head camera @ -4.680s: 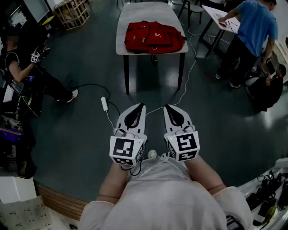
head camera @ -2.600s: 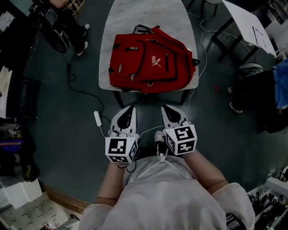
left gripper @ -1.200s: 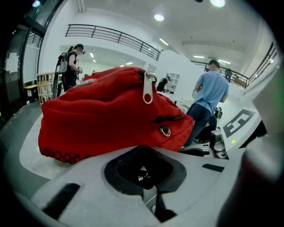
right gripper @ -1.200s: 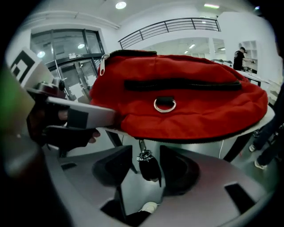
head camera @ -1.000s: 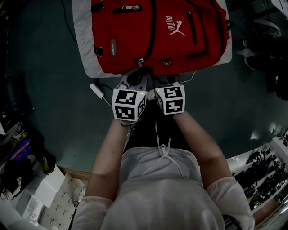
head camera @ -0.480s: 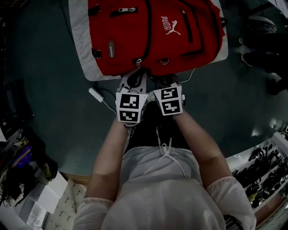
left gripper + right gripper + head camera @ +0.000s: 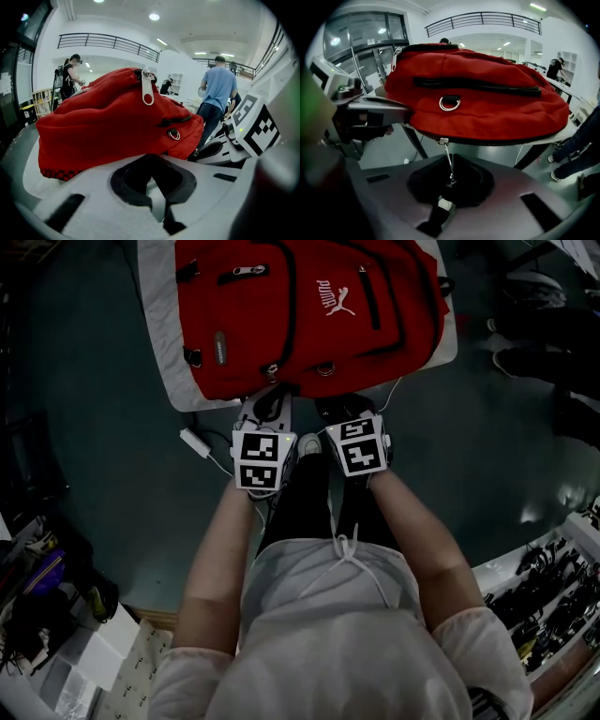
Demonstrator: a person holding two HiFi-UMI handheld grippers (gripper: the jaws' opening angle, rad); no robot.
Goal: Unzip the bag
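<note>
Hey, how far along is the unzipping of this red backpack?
Done: both claws are at the near edge of the red backpack. In hand: the zipper pull dangles at the right claw, jaws together, not clearly pinched; the left claw is shut and empty. Left: the whole unzip; the zipper looks closed.

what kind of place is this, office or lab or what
Probably a big indoor lab or workshop hall: a railed upper walkway, other people standing about, like the blue-shirted person, and white trays of cables at the floor's edge.
</note>
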